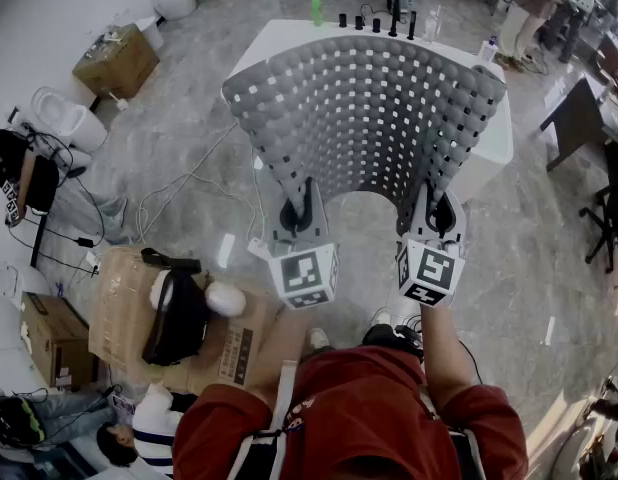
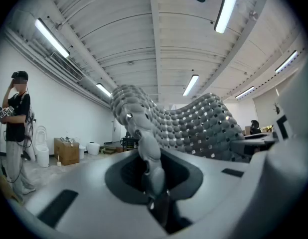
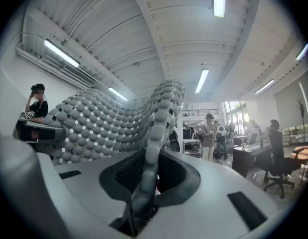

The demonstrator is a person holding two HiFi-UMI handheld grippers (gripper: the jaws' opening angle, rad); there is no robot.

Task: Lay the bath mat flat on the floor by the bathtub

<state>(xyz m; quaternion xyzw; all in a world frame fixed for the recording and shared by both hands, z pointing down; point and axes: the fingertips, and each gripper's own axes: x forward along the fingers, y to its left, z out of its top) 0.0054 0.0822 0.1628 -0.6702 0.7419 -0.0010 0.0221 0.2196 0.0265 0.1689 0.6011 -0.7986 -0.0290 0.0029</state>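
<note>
Up off the marble floor (image 1: 179,148), the grey bobbled rubber bath mat with square holes (image 1: 369,108) hangs arched, with the left gripper (image 1: 302,208) and the right gripper (image 1: 439,213) each pinching its near edge. It's lifted, but the lowering and flattening are all to come.

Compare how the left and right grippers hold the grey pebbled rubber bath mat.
The left gripper is shut on the bath mat at its near left corner, the right gripper at its near right corner. In the left gripper view the mat edge bends leftward above the jaws; in the right gripper view it leans rightward. Both pinch its edge, holding it up, bowed.
</note>
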